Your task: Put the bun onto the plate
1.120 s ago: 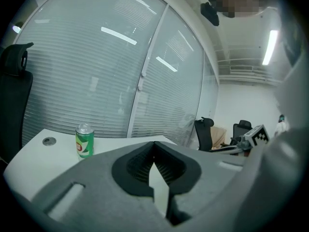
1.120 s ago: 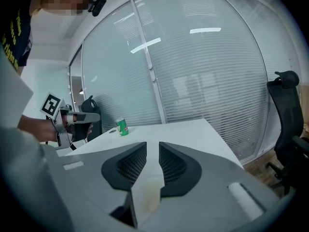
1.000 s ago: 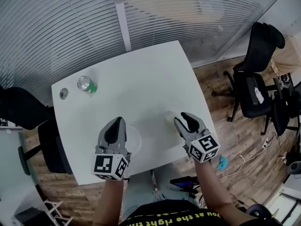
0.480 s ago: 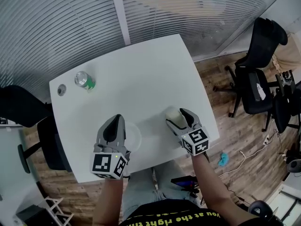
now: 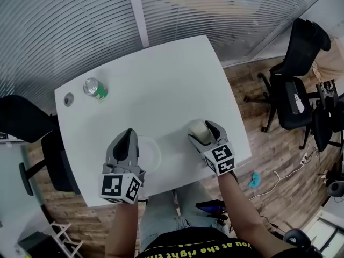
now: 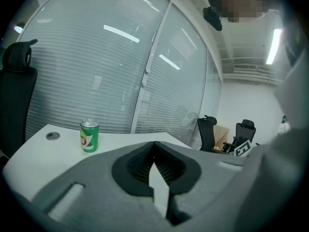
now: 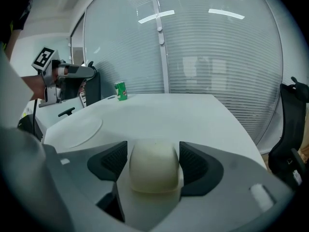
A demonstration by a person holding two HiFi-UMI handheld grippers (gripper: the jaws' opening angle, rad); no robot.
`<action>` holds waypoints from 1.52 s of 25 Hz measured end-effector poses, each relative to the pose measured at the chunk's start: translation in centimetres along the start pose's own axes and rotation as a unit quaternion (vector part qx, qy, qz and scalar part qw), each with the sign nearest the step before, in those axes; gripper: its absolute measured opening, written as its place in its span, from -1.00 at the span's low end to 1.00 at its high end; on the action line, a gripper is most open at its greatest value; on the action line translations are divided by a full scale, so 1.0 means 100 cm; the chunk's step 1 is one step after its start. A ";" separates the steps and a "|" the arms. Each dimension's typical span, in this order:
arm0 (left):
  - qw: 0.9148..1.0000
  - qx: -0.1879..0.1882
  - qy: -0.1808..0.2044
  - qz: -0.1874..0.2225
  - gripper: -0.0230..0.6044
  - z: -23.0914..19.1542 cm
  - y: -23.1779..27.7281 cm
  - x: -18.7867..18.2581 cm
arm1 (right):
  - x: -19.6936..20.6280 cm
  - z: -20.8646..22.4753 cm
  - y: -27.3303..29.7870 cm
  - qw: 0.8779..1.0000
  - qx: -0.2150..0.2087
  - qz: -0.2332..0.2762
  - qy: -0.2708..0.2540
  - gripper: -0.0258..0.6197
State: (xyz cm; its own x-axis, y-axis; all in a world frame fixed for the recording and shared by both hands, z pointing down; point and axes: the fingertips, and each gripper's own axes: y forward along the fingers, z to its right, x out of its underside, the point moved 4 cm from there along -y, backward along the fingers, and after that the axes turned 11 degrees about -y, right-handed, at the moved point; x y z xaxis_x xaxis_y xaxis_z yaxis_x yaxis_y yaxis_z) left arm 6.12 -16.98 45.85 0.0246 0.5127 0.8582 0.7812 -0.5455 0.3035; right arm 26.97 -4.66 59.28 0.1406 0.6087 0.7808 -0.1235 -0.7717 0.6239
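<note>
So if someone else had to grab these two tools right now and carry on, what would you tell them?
Left gripper: shut, empty, at the left edge of the plate.
Right gripper: jaws have just been opening; they stand apart on either side of the bun, not pressing it.
Bun: sits on the table, to the right of the plate and apart from it.
Done: right gripper lined up on the bun; nothing on the plate yet.
Left: close on the bun, lift it, carry it across, set it on the plate.

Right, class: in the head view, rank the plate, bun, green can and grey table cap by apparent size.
Largest: plate.
Next: bun and green can, too alike to rank.
Smallest: grey table cap.
</note>
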 end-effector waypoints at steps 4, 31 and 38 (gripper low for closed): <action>1.000 -0.002 -0.001 0.000 -0.93 0.000 -0.001 0.001 | 0.002 -0.002 0.002 1.000 0.006 -0.011 -0.015 0.14; 0.999 -0.027 -0.013 0.026 -0.93 -0.013 -0.021 -0.009 | -0.027 0.001 -0.013 0.999 -0.004 -0.002 -0.040 0.07; 0.998 -0.041 -0.018 0.038 -0.93 -0.018 -0.034 -0.017 | -0.044 0.003 -0.022 0.999 -0.003 0.010 -0.049 0.07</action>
State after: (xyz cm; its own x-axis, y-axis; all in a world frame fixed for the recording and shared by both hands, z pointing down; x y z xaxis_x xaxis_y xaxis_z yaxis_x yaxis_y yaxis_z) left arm 2.25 -17.18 44.14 0.1052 0.4906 0.8650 0.7231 -0.6349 0.2722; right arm 26.94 -5.70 54.42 0.2330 0.5727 0.7859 -0.1320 -0.7821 0.6091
